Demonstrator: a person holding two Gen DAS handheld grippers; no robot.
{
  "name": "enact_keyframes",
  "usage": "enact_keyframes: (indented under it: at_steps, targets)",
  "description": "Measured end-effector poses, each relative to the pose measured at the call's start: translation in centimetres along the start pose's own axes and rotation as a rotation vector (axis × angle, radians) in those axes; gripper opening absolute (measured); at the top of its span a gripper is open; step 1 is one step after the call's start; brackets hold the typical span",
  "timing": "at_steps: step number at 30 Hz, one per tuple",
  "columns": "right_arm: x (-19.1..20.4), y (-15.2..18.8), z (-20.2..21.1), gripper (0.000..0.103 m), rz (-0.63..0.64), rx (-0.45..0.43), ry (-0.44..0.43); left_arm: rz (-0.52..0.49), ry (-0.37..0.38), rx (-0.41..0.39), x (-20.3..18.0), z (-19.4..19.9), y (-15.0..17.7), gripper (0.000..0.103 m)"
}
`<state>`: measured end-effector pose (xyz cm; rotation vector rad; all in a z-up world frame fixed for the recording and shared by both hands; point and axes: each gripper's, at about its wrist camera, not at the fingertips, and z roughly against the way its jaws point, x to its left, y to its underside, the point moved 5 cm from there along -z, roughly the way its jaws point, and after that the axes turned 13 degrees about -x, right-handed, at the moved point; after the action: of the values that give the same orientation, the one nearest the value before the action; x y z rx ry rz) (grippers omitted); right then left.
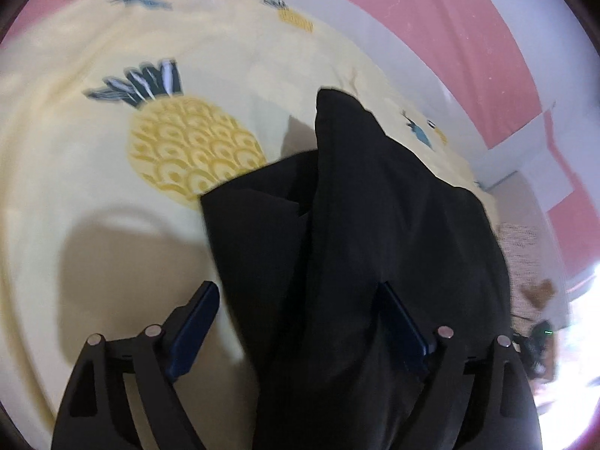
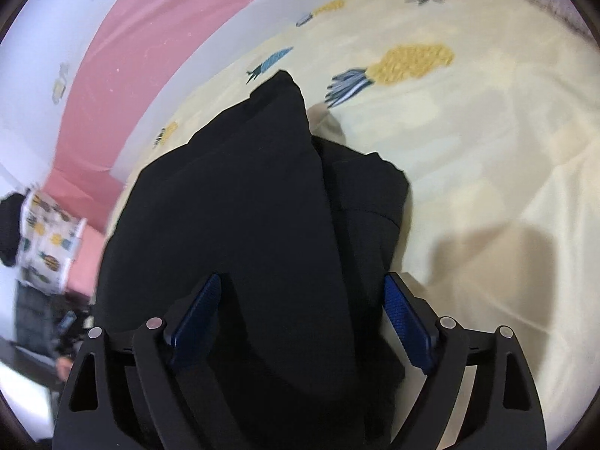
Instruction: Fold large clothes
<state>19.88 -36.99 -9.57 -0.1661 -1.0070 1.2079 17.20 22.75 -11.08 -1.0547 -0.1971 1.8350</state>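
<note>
Both grippers wide open over the black garment

Left gripper [image 1: 298, 322] and right gripper [image 2: 302, 313] hold nothing — black garment [image 1: 375, 206] lies on the pineapple sheet [image 1: 112, 225], long axis running away from the fingers; nearer hand's blurry, hard to call.

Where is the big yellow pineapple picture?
In the left wrist view, the big yellow pineapple is printed on the cream bedsheet, at left of centre, just left of the black garment.
</note>
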Motion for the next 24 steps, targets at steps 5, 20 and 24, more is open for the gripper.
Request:
enact_keyframes:
  at_steps: [5,20,24]
  targets:
    - [-0.9,-0.9,-2.3,0.091,-0.057,0.089,-0.080,-0.007,0.086,0.039,0.0,-2.0,-0.3,0.096]
    - [-0.3,-0.3,-4.2,0.079,-0.040,0.135,-0.173,-0.093,0.177,0.082,-3.0,-3.7,1.1,0.097]
    - [0.1,-0.7,-4.9,0.078,-0.024,0.144,-0.139,-0.116,0.141,0.085,-4.2,-4.9,0.7,0.097]
